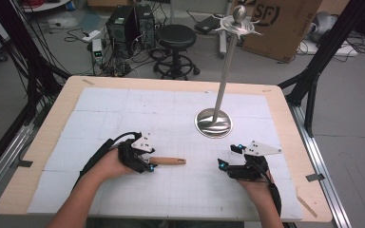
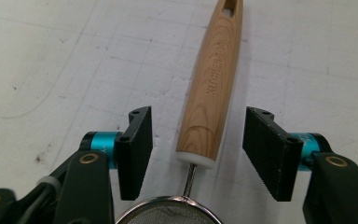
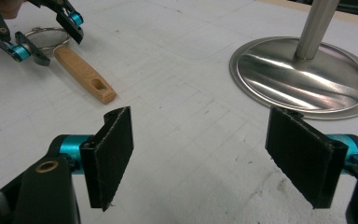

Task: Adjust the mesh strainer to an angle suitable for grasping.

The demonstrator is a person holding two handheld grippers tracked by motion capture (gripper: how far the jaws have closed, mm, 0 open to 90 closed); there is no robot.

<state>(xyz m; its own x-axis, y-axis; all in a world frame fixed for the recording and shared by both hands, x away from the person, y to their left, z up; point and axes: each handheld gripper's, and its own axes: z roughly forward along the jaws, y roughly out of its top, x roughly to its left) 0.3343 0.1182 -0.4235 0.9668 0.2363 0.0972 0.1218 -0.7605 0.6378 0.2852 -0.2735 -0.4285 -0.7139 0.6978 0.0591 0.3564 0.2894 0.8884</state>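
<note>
One strainer [image 2: 208, 93] lies on the table [image 1: 123, 109], its single wooden handle running up the middle of my left gripper view, mesh rim at the bottom edge. My left gripper [image 2: 196, 151] straddles that handle with both jaws spread, touching nothing. My right gripper [image 3: 212, 154] gapes open too, over bare table at lower right of the high view. One metal stand [image 1: 214, 122] rises just right of centre there.

Between the left gripper's [image 2: 196, 149] matt black ribbed pads lies the strainer [image 2: 209, 93], its handle smooth pale wood with visible grain, its rim shiny wire around fine metal mesh. Ahead of the right gripper [image 3: 214, 154], whose pads look rough and fuzzy-edged, stands the stand [image 3: 303, 74], glossy polished metal. Under both, the table cover [image 2: 51, 70] is matt white, scuffed and speckled.
</note>
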